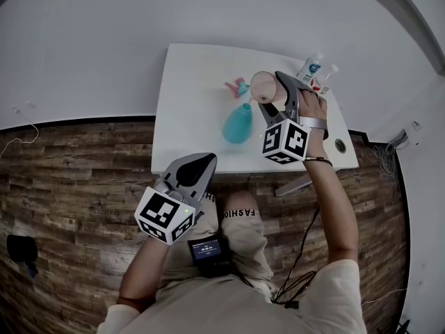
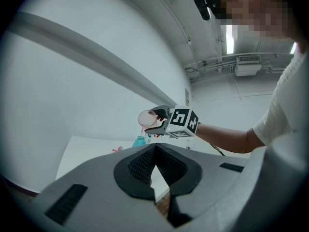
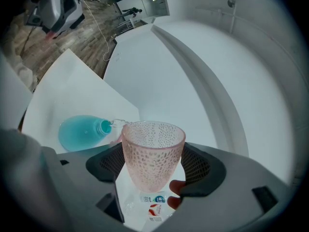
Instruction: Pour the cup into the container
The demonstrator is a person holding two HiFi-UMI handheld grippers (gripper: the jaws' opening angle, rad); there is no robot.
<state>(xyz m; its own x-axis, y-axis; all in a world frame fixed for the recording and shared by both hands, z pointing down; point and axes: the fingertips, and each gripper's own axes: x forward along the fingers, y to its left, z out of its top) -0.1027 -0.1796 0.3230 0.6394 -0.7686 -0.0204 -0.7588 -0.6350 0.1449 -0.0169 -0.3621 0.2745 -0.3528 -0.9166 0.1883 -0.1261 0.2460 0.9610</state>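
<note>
My right gripper (image 1: 278, 89) clamps the pink cup (image 3: 152, 153) by its sides above the table (image 1: 188, 82). My left gripper (image 1: 199, 165) is closed on nothing, off the table's near edge. The cup lies tipped near level, mouth toward the teal container (image 1: 238, 124) just below, and a thin stream (image 3: 116, 122) reaches its neck. I can't tell how much the cup holds. The right gripper partly hides small bottles (image 1: 311, 68).

"FASHIO" runs across the shorts (image 1: 240, 213), at 6 o'clock from the bench (image 1: 195, 103). Labels on the bottles (image 1: 311, 67), at its 1 o'clock corner, are too small to read.
</note>
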